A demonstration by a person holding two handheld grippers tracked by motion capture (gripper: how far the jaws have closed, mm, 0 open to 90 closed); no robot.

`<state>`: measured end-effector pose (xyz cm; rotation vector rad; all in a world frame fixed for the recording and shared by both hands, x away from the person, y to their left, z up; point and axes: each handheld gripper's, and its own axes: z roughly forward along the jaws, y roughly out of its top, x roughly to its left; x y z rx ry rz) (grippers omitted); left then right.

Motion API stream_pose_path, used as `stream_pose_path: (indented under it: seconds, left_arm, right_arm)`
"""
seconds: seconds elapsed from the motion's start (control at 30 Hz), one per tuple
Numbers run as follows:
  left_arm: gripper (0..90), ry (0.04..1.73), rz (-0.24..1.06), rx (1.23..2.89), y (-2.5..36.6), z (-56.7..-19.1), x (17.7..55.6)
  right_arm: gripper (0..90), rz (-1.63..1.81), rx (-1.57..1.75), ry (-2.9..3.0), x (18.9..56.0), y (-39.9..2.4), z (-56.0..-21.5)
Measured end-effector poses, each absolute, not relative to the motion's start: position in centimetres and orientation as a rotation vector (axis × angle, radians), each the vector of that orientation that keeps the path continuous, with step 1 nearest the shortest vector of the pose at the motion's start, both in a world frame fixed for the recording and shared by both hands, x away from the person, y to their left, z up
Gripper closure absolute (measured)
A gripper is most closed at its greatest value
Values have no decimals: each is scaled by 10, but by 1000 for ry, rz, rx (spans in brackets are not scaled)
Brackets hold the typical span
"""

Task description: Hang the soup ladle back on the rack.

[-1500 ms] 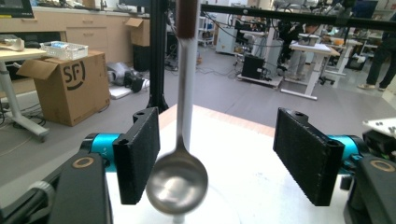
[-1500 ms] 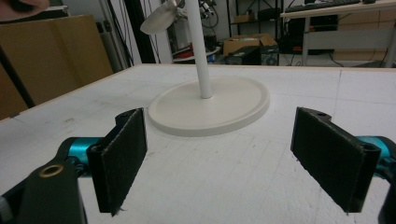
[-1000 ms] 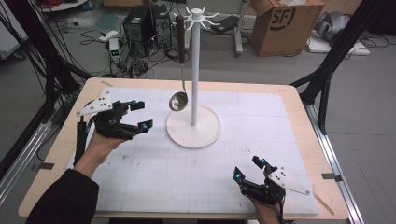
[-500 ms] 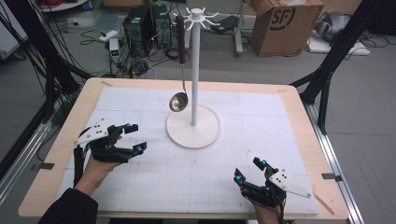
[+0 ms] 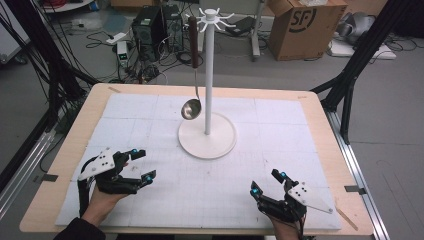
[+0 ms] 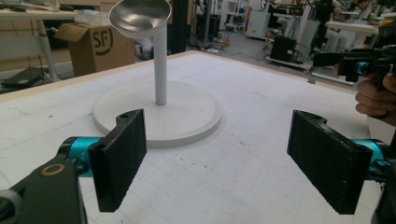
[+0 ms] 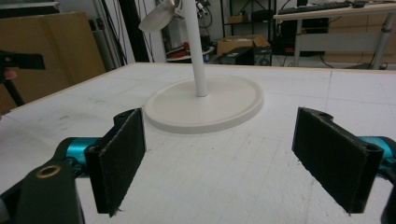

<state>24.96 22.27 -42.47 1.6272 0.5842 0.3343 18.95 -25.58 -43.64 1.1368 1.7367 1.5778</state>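
Your left gripper (image 5: 141, 164) sits low over the white gridded mat (image 5: 280, 125) near the table's left edge, jaws spread wide with nothing between them. Your right gripper (image 5: 267, 183) rests near the front right, jaws equally wide apart and empty. Between and beyond them stands the tall white hook stand with its round base (image 5: 207, 135), and the shiny steel ladle with a dark handle (image 5: 191, 108) hangs from it, bowl just above the base. Behind the table, the brown cardboard box (image 5: 302, 22) reads "SF".
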Motion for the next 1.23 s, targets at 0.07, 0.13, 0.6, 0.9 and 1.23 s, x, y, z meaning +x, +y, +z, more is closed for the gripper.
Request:
stream_pose_path:
  seconds: [0.07, 0.13, 0.6, 0.9, 1.23]
  left_arm:
    - [201, 587, 338, 1620, 223, -427, 246]
    - [198, 598, 339, 1605, 224, -428, 243]
    - [186, 606, 403, 1548, 228, -442, 230]
    - [184, 596, 419, 1532, 237, -443, 227]
    - [183, 593, 407, 1545, 233, -445, 227]
  right_arm:
    - [156, 1575, 1143, 1746, 190, -255, -437]
    - [152, 1567, 1139, 1757, 192, -254, -438]
    - [146, 1513, 1137, 1833, 196, -245, -441]
    - [146, 1506, 1124, 1846, 196, -243, -442]
    - [146, 1515, 1112, 1838, 195, -243, -441]
